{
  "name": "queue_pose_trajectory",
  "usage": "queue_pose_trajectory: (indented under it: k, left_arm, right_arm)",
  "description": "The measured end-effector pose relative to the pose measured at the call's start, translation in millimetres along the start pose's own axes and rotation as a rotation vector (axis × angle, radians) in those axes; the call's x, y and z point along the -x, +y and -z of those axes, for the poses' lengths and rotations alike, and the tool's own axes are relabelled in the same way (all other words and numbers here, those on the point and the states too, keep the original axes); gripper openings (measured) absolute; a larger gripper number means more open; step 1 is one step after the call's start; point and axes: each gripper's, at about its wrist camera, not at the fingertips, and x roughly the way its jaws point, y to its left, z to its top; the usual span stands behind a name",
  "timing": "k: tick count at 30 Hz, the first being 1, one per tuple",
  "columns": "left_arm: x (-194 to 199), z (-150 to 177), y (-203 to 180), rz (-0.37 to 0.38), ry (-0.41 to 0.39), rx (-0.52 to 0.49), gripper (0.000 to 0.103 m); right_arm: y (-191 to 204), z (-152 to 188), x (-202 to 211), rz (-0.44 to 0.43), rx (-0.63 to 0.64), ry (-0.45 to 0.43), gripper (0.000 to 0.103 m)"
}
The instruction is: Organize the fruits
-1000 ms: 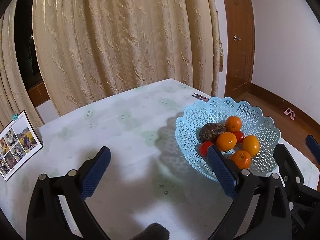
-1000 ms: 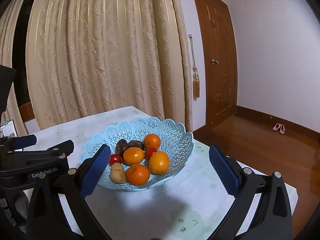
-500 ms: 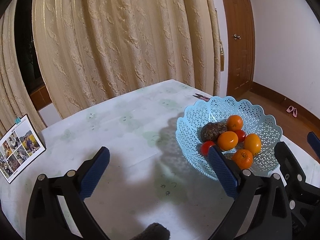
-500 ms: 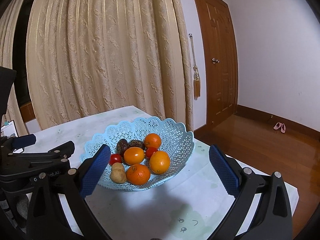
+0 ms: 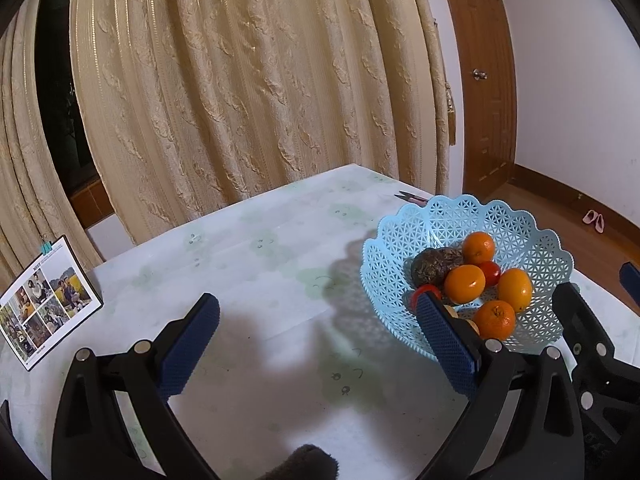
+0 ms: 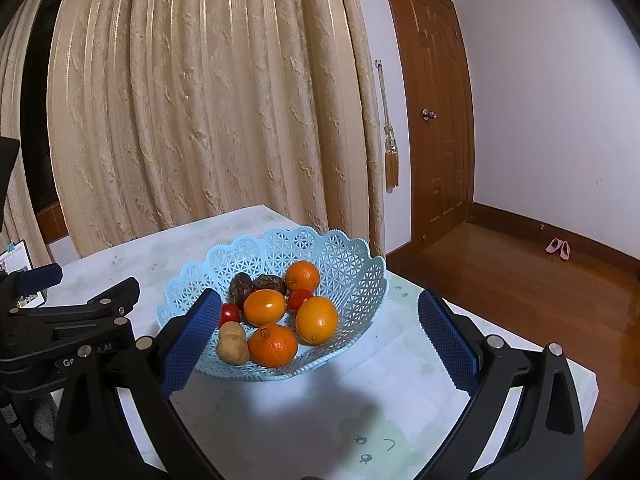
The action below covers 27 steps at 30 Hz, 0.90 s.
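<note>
Fruit all lies in the basket at the worktop's right end, none loose outside; left tool and right tool wide open, empty.

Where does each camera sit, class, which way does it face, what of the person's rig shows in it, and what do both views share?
Left wrist: on the left gripper, looking over the table toward the curtain; the blue basket lies to its right, the photo card to its left; the right gripper's frame shows at the right edge.
Right wrist: on the right gripper, facing the basket of oranges; the left gripper's frame shows at the left.
Shared: basket, fruit, table, curtain, wooden door.
</note>
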Motion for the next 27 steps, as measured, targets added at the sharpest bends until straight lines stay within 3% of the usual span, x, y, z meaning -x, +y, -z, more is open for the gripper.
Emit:
queue_pose_trajectory:
  k: [27]
  left_arm:
    - [0.0,-1.6,-2.0,-0.019,-0.003,-0.01,0.098]
  right_arm:
    - [-1.8,-1.2,-7.5,-0.013,0.006,0.028,0.1]
